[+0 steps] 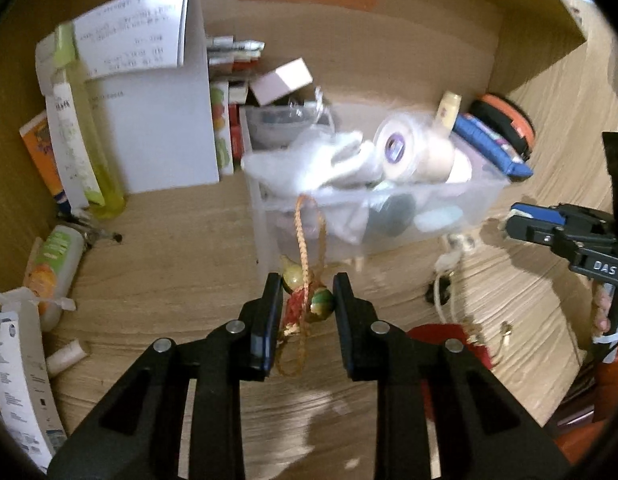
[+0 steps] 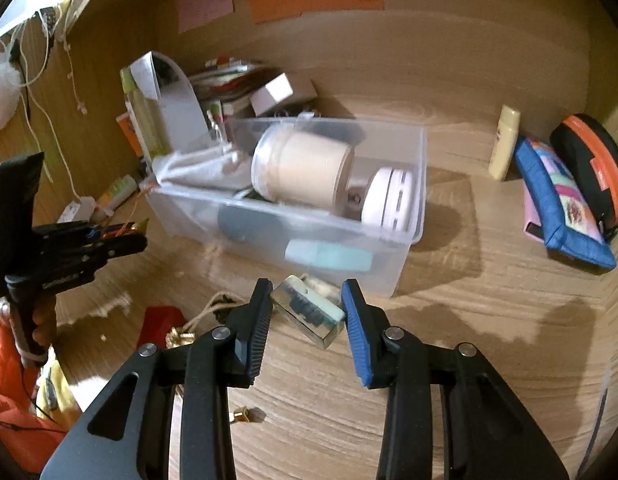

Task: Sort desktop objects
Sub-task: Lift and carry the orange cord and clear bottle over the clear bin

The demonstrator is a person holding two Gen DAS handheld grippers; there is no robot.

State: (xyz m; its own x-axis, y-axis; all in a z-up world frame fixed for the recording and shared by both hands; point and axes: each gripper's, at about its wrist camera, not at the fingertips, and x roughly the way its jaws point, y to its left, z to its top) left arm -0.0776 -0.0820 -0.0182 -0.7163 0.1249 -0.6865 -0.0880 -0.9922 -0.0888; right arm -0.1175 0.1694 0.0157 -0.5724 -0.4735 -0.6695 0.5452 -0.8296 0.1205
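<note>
My left gripper (image 1: 308, 282) is shut on a beaded charm (image 1: 321, 305) with green and cream beads on an orange braided cord (image 1: 303, 232). The cord loops up toward the near rim of a clear plastic bin (image 1: 469, 200); its tail hangs below the fingers. My right gripper (image 2: 307, 285) is shut on a small clear box (image 2: 309, 314) with a dark insert, held just in front of the bin (image 2: 393, 268). The bin holds a beige jar (image 2: 305, 172), a white cloth (image 2: 197, 172) and a white round case (image 2: 389, 200). Each gripper shows at the edge of the other view.
A blue pouch (image 2: 561, 208), an orange-rimmed black case (image 2: 593, 168) and a cream bottle (image 2: 505, 142) stand right of the bin. Papers, a yellow-green bottle (image 1: 97, 152) and boxes crowd the back left. A red item (image 2: 161, 322) and gold bits lie on the wooden desk near me.
</note>
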